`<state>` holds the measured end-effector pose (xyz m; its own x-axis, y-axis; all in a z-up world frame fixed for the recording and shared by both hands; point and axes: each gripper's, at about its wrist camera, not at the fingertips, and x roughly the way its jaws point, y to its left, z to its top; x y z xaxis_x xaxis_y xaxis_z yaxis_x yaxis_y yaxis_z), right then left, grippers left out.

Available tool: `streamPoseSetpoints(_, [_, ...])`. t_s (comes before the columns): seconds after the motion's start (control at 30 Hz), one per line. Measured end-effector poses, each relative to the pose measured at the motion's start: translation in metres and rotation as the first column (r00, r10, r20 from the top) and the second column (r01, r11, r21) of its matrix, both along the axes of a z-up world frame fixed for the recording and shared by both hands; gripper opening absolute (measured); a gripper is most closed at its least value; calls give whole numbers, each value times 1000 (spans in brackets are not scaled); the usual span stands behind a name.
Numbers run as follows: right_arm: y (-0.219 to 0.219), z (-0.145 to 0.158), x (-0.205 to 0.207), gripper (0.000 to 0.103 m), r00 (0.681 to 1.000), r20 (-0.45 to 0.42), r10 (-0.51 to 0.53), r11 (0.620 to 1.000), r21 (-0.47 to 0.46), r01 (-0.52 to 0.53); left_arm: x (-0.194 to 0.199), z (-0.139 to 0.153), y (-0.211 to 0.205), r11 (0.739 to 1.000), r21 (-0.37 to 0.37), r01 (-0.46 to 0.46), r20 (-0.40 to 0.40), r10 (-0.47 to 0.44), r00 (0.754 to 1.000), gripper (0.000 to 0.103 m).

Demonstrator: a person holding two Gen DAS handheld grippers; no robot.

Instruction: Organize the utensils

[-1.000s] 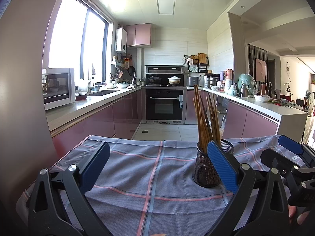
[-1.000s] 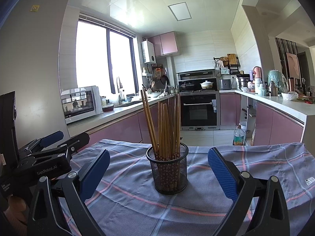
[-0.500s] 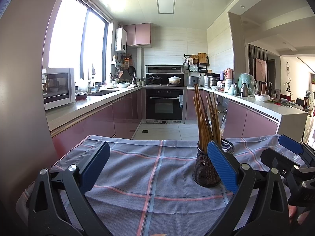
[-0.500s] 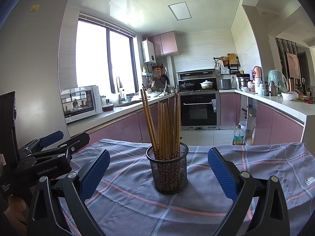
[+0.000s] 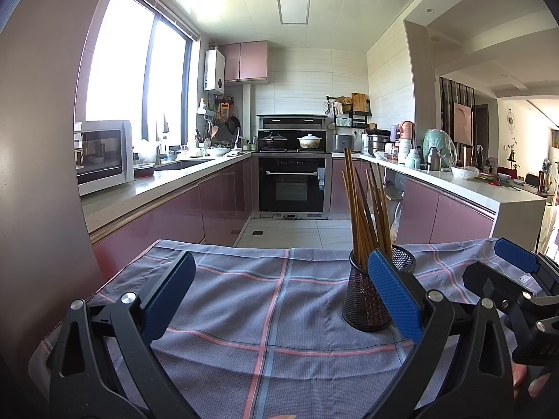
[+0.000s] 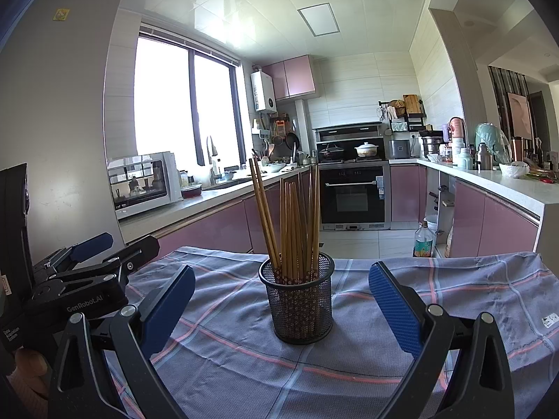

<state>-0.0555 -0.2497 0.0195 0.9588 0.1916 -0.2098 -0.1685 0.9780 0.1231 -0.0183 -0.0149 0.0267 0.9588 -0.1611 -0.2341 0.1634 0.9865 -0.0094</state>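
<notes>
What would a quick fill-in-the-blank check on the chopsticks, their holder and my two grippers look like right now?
1. The chopsticks stand in a black ____ holder.
2. The holder sits on a checked ____.
3. The right gripper has its jaws ____ on either side of the holder.
4. The left gripper holds ____.

Missing words: mesh; cloth; open; nothing

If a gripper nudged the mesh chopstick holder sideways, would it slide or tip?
Probably tip: the mesh holder is narrow, and the chopsticks stand well above its rim. The checked cloth beneath may bunch rather than let it slide. It looks light.
</notes>
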Motion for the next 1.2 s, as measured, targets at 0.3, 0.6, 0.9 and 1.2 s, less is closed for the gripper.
streamPoseSetpoints(0.3, [-1,0,0,96,1000,0,2,1000,1,-2,1,-2,1,1000,2,1,-1,-1,1000,98])
streamPoseSetpoints(0.6, [0,0,0,96,1000,0,0,1000,1,0,1,-2,1,1000,4,0,0,0,1000,98])
streamPoseSetpoints(0.9, [0,0,0,96,1000,0,-1,1000,2,1,1,-2,0,1000,5,-1,-1,1,1000,98])
streamPoseSetpoints(1.2, [0,-1,-1,96,1000,0,-1,1000,1,1,1,-4,1,1000,6,1,-2,-1,1000,98])
